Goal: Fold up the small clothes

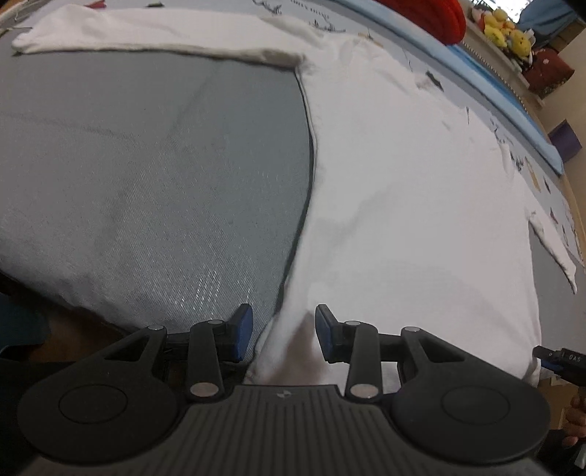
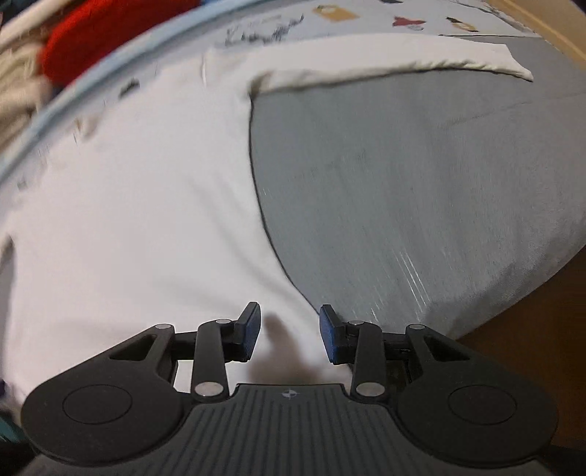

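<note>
A white long-sleeved shirt (image 1: 414, 205) lies flat on a grey bed surface (image 1: 154, 168), one sleeve (image 1: 154, 33) stretched out to the left at the far side. My left gripper (image 1: 284, 331) is open, its blue pads either side of the shirt's bottom left corner at the hem. In the right wrist view the shirt (image 2: 132, 205) fills the left, its other sleeve (image 2: 388, 58) stretched right. My right gripper (image 2: 289, 335) is open, straddling the shirt's bottom right corner near the bed edge. The right gripper's tip shows in the left view (image 1: 556, 360).
A printed light sheet (image 1: 322, 18) with a blue border (image 1: 505, 99) lies beyond the shirt. A red cloth (image 1: 436, 14) and yellow plush toys (image 1: 507, 31) sit further back. The grey bed surface (image 2: 421, 190) drops off at the near edge (image 2: 512, 304).
</note>
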{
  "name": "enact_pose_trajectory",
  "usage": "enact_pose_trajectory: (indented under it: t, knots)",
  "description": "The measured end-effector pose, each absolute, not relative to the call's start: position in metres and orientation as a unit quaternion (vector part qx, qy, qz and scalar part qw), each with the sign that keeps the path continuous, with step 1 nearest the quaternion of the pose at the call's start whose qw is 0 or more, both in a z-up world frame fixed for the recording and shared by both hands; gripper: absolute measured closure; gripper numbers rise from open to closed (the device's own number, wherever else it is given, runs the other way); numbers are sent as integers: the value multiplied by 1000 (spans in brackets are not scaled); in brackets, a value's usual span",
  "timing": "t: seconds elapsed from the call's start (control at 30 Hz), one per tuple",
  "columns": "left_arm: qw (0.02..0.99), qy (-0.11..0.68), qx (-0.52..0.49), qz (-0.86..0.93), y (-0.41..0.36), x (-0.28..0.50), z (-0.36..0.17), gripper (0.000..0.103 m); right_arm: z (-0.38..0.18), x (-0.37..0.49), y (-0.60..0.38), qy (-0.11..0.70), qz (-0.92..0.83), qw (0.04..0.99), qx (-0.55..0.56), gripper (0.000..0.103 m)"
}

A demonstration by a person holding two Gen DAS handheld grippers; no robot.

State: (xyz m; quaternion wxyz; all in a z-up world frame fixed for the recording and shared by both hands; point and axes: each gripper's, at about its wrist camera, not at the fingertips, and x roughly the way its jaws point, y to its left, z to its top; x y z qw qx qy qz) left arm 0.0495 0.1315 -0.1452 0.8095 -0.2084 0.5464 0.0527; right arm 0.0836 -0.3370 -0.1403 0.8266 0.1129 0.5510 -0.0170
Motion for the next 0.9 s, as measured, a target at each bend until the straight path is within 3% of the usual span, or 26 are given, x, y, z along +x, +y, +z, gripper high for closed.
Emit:
enact_pose_trajectory:
  t: [0.07,0.1,0.13,0.17,0.2,0.37,0.53,0.7,0.8,0.9]
  knots:
    - [809,551,-195,56,129,50,-148,66,-143,75,-337,550,-13,829,100,67]
    - [811,551,-187,56,126,50,-148,78,-142,73,-335,546,-10,833,90,73]
    - [813,551,-180,51,124,49,-148,88,-141,71,-332,543,-3,836,80,91]
    - [814,552,-174,42,121,49,-148,96,-138,70,-331,541,6,837,78,95]
    - [818,548,-168,39,119,48,-145,98,-137,68,-330,539,10,839,78,96]
    - [835,530,-146,41,120,40,-131,98,-117,78,-354,501,-19,856,127,99]
    - [815,559,-140,64,124,41,-142,91,-140,82,-347,559,-25,823,96,96]
    - [870,482,-103,13,104,39,-110,83,-110,72,-336,488,-33,872,41,85]
    - [843,524,-120,-13,96,49,-130,80,-105,69,-328,474,25,878,60,81]
    - [813,573,-107,-2,91,55,-152,80,-126,76,-320,523,50,849,57,72]
